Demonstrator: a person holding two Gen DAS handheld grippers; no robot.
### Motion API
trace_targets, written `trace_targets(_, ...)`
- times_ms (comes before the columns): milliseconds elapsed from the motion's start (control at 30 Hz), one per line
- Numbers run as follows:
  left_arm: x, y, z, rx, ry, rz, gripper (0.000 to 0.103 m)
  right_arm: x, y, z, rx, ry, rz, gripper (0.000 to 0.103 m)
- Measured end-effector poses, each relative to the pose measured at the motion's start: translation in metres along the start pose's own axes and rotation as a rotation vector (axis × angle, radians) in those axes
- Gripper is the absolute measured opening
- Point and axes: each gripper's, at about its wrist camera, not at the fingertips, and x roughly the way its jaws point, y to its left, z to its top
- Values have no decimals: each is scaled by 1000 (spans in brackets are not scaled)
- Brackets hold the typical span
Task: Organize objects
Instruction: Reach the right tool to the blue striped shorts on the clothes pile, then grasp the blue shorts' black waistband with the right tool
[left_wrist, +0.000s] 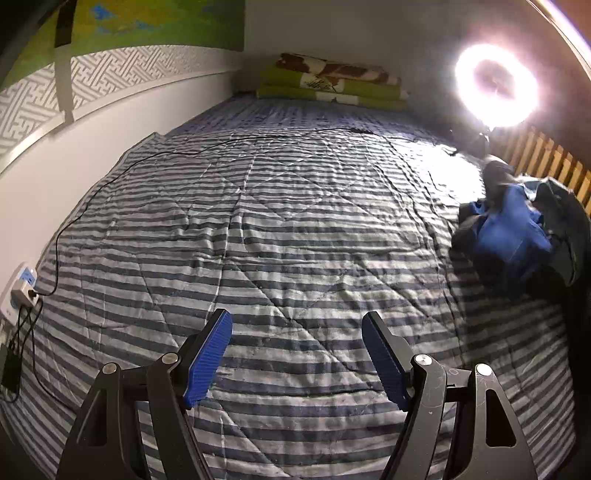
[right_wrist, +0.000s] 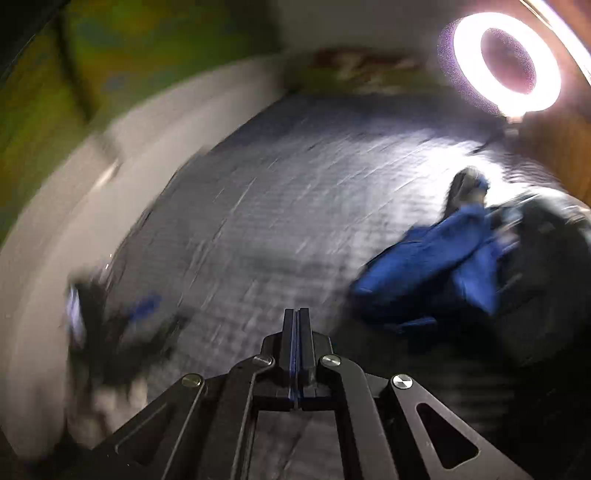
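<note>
Item: blue and black garment (left_wrist: 517, 236), crumpled in a loose heap. Bright blue fabric sits in the middle of the heap, with dark, near-black folds around and beside it. It lies on the bed, on the striped quilt (left_wrist: 280, 236), at the quilt's right edge, just beside the wooden slatted rail (left_wrist: 554, 162). In the right wrist view the same garment (right_wrist: 443, 269) is smeared by motion blur; its shape there is hard to read, possibly a jacket.

Markings: no label, brand or writing can be read on the garment or elsewhere.

Left tool (left_wrist: 297, 354): released, its blue ribbed pads spread wide, nothing between them, above the near part of the quilt and well apart from the garment.

Right tool (right_wrist: 297, 332): clenched, fingers pressed together, with nothing seen between them, over the near part of the quilt, left of the garment.

Other items, placed against the quilt:
- Ring light (left_wrist: 496, 85), lit, beyond the far right corner.
- Folded green and brown blankets (left_wrist: 332, 83), stacked at the far end.
- Black cable (left_wrist: 147, 158), running across the far part and down the left edge to a wall socket (left_wrist: 24, 286).
- Quilt pattern: grey and dark blue stripes, diamond stitching.
</note>
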Motion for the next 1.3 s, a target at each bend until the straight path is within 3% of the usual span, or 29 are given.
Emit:
trace_targets(67, 2, -4, -2, 12, 4, 0, 76, 12, 13, -17, -57, 37, -41, 1)
trace_targets(133, 3, -5, -5, 9, 10, -12, 76, 23, 5, -22, -65, 45, -106, 10)
trace_targets(167, 4, -6, -6, 4, 11, -14, 76, 21, -3, -20, -56, 37, -133, 26)
trace_targets(200, 4, -6, -7, -3, 6, -10, 76, 22, -17, -14, -35, 13, -178, 49)
trace_targets(267, 6, -6, -8, -11, -2, -1, 76, 27, -39, 0, -22, -21, -244, 65)
trace_targets(300, 7, -6, -8, -16, 0, 2, 76, 32, -55, 12, -12, -38, -304, 65)
trace_targets(467, 17, -8, -6, -22, 27, -8, 76, 65, -100, 59, 4, -54, -439, 65)
trace_targets(600, 29, -10, -4, -29, 85, -33, 76, 112, -133, 87, 49, 22, -455, 65)
trace_targets(733, 39, -8, -5, -48, 114, -9, 76, 143, -147, 84, 60, 81, -487, 65)
trace_targets(767, 40, -7, -6, -52, 116, -7, 76, 147, -150, 79, 74, 95, -470, 59)
trace_targets(800, 41, -5, -6, -58, 116, 1, 76, 148, -152, 75, 90, 98, -456, 35)
trace_targets(867, 42, -1, -6, -69, 119, 16, 76, 144, -154, 65, 122, 114, -393, 3)
trace_targets(1067, 38, 0, -7, -60, 103, -14, 76, 102, -117, 35, 157, 52, -228, 3)
trace_targets(1167, 31, -2, -6, -50, 83, -30, 76, 79, -77, 21, 125, 30, -117, 3)
trace_targets(1300, 25, 9, -3, -73, 63, -25, 76, 45, 1, 12, -14, -8, 6, 3)
